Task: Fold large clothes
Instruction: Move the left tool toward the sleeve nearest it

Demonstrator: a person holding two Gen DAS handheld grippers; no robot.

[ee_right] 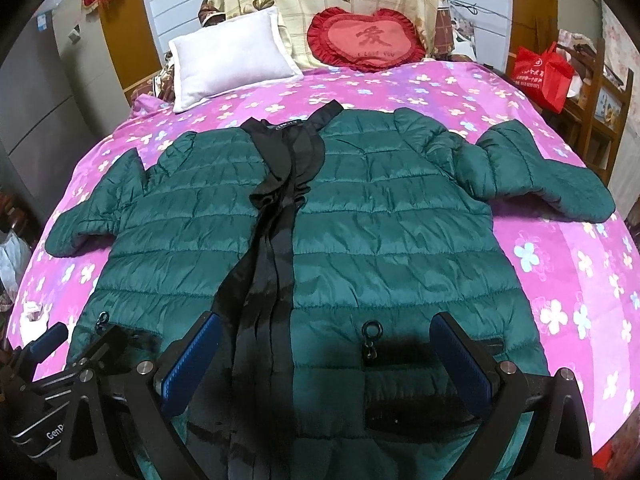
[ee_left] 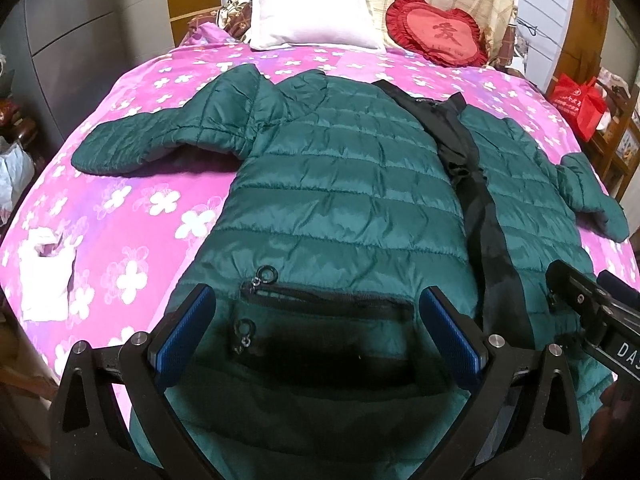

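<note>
A dark green quilted puffer jacket (ee_left: pixel 340 184) lies spread front-up on the bed, black zipper placket down its middle, both sleeves out to the sides; it also shows in the right wrist view (ee_right: pixel 384 216). My left gripper (ee_left: pixel 320 320) is open and empty, hovering over the jacket's left pocket zipper (ee_left: pixel 320 294) near the hem. My right gripper (ee_right: pixel 324 352) is open and empty over the hem, straddling the black placket (ee_right: pixel 272 256) and the right pocket's zipper pull (ee_right: pixel 370 334). The right gripper's body shows at the edge of the left wrist view (ee_left: pixel 592 312).
The bed has a pink flowered cover (ee_left: pixel 132 200). A white pillow (ee_right: pixel 228 60) and a red heart cushion (ee_right: pixel 366 40) lie at the head. A white tissue (ee_left: pixel 46 276) lies on the cover left of the jacket. A red bag (ee_right: pixel 544 72) stands on shelves at right.
</note>
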